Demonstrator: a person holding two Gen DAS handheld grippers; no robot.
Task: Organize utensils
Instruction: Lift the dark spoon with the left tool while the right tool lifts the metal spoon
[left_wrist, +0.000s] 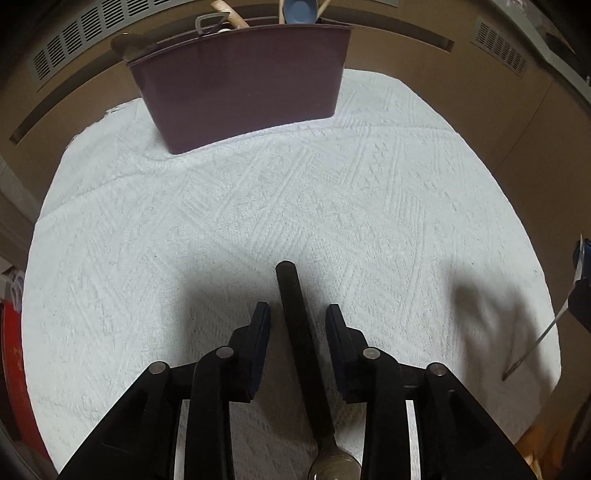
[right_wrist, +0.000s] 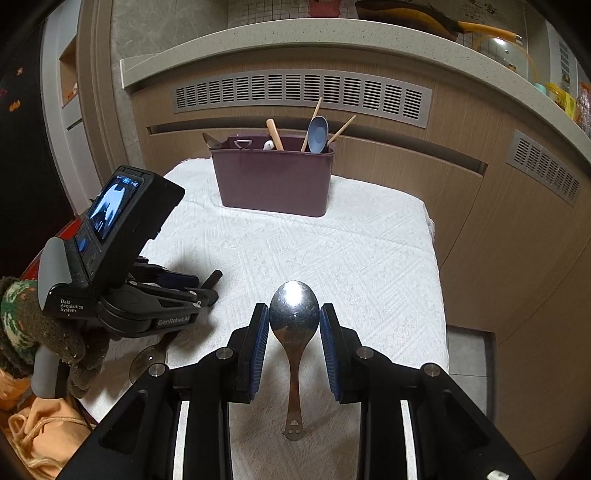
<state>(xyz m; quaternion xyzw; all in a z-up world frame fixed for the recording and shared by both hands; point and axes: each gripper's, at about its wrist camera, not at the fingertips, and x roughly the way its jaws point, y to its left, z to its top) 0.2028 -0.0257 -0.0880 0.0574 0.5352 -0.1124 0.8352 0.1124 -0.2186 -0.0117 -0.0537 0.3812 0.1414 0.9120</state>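
Observation:
A maroon utensil caddy (left_wrist: 243, 85) stands at the far end of the white cloth and holds several utensils; it also shows in the right wrist view (right_wrist: 273, 181). A black-handled spoon (left_wrist: 299, 332) lies on the cloth between the open fingers of my left gripper (left_wrist: 298, 310), not gripped. A steel spoon (right_wrist: 294, 317) sits between the blue pads of my right gripper (right_wrist: 294, 314), which is shut on its bowl. The left gripper shows in the right wrist view (right_wrist: 207, 291) low over the cloth at the left.
A white textured cloth (right_wrist: 332, 258) covers the small table. Wooden cabinet panels with vents (right_wrist: 303, 92) stand behind it. An orange bag (right_wrist: 40, 435) lies at the lower left. The table's right edge (right_wrist: 439, 295) drops to the floor.

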